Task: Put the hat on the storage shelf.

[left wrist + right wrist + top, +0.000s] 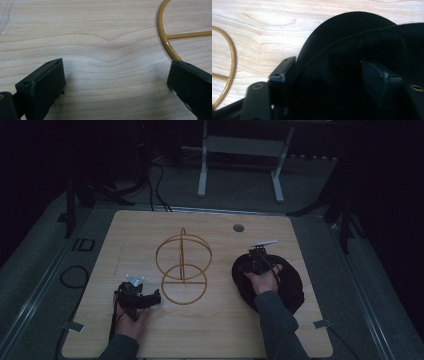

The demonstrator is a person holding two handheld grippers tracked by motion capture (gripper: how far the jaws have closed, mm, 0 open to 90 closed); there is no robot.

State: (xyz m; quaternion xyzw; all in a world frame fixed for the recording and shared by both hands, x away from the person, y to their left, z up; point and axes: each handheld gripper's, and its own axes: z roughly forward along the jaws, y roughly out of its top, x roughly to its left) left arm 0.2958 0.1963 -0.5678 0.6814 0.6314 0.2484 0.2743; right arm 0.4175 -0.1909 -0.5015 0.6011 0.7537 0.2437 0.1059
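A gold wire stand (182,265), upright rings on a flat base ring, sits mid-table. A black hat (290,285) lies to its right. My right gripper (255,267) points down onto the hat's left part, held by a hand. In the right gripper view its jaws (333,72) stand apart with the hat's black fabric (352,32) between them; it is too dark to tell whether the pads touch it. My left gripper (145,296) rests low beside the base ring's left edge. It is open (115,82) over bare wood, with the stand's ring (190,35) by its right jaw.
The wooden table (125,235) has a small round hole (238,227) at the back. The stand's ring (232,55) lies left of the hat. A white frame (240,150) stands on the floor behind, and cables trail at the back left.
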